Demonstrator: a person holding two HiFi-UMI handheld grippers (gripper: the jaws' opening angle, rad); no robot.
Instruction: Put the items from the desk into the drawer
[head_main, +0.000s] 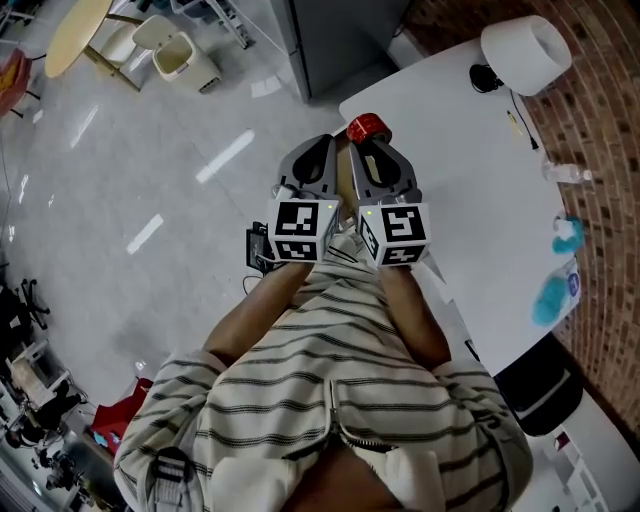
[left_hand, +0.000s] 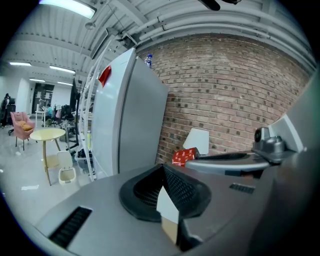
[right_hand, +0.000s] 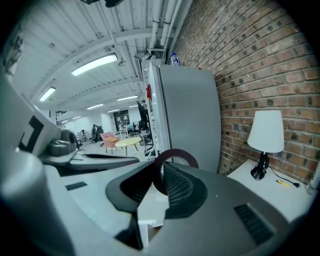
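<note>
Holding one gripper in each hand, a person in a striped shirt (head_main: 330, 400) stands at the corner of a white desk (head_main: 450, 190), with the two tools side by side and close together in front of the body. Right gripper (head_main: 366, 143): jaws clamped on a red roll of tape (head_main: 367, 127), which stands as an upright ring between the tips. In the head view it shows over the desk's near corner. Left gripper (head_main: 328, 145): jaws together at the tips, nothing between them. Desk contents: a white lamp (head_main: 525, 52) with a black base at the far corner, a small clear bottle (head_main: 566, 174) and two blue items (head_main: 556, 270), all along the edge beside the brick wall (head_main: 600, 120) and well apart from both grippers. Surroundings: a tall grey cabinet (head_main: 340, 40) just beyond the desk, and a pale waste bin (head_main: 185, 55) and a round yellow table (head_main: 75, 30) across the shiny floor (head_main: 150, 200)
</note>
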